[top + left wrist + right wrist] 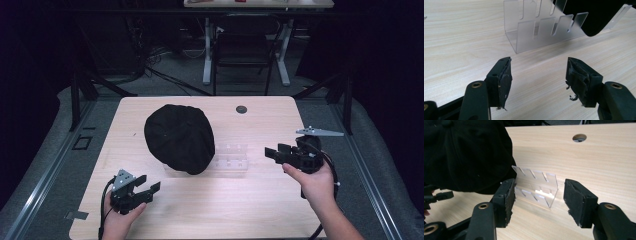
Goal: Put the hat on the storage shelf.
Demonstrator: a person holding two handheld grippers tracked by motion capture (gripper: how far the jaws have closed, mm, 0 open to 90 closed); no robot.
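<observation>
A cap sits on a slotted rack at the centre of the table, covering the rack's left end. A round hole in the table lies behind them, toward the upper middle of the frame. The left gripper is at the lower left, the right gripper just right of the rack, both apart from it.

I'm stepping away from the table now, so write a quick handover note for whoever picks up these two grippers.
Left gripper: open, empty, at the near left of the table.
Right gripper: open, empty, to the right of the clear slotted rack.
Black cap: lies over the rack's left end, mid-table.
Done: nothing gripped so far.
Left: probably grasping the cap or the rack; both sit between the grippers.
</observation>
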